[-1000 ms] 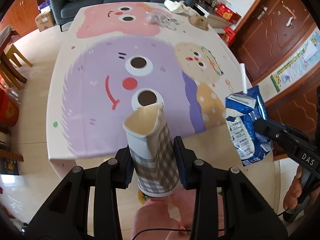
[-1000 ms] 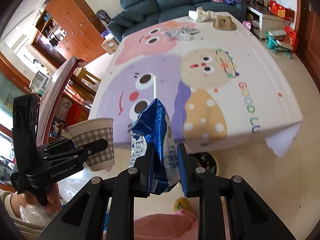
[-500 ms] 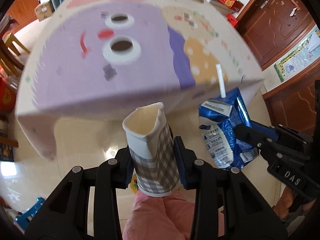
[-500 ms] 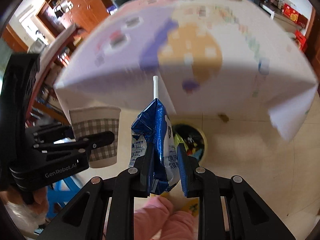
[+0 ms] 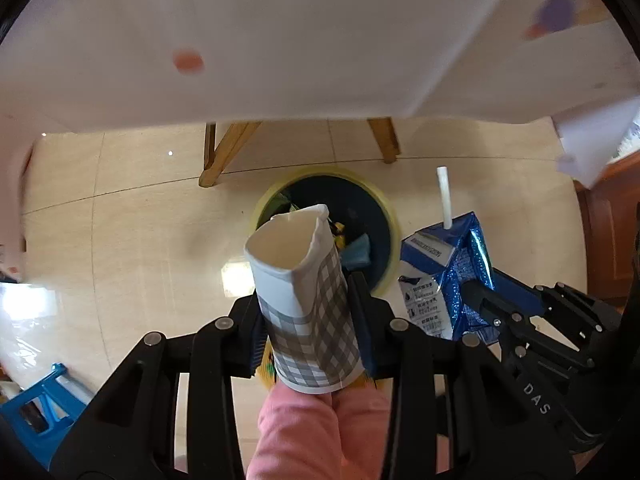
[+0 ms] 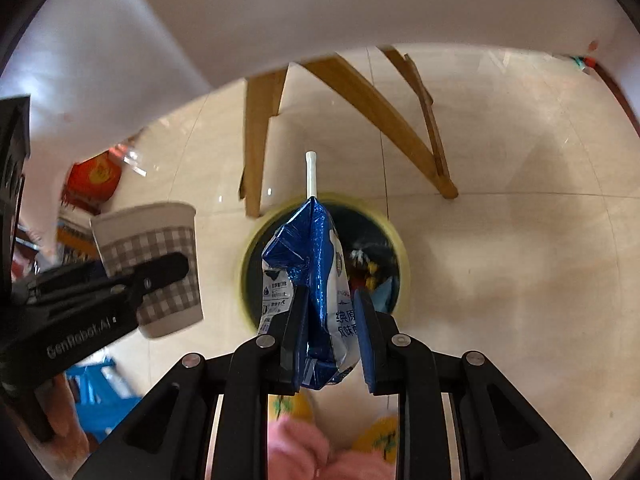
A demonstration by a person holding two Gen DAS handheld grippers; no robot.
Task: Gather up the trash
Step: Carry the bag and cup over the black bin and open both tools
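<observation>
- As counted across both views: one checked paper cup (image 5: 306,300), one blue drink carton (image 5: 444,280) with one white straw (image 5: 445,194), one round bin (image 5: 376,216), two grippers.
- Left gripper (image 5: 310,320): clamped on the paper cup, pads pressed to its checked sides, rim dented and pinched to a point on the far side; cup upright between the jaws, pointed steeply down toward the bin's near edge.
- Right gripper (image 6: 326,334): clamped on the crumpled carton (image 6: 316,280), jaws narrowly apart around it, straw (image 6: 311,176) sticking up from the top; carton hanging directly over the bin (image 6: 402,256).
- Bin: yellow-rimmed, dark inside, mixed litter already at the bottom, standing on the floor just in front of the wooden table legs (image 6: 256,140).
- Below: glossy cream floor tiles (image 5: 140,240); above: hanging edge of a pale tablecloth (image 5: 280,40).
- At the bottom edge: pink trouser legs (image 5: 304,432); off to the left, a blue plastic stool (image 5: 36,404).
</observation>
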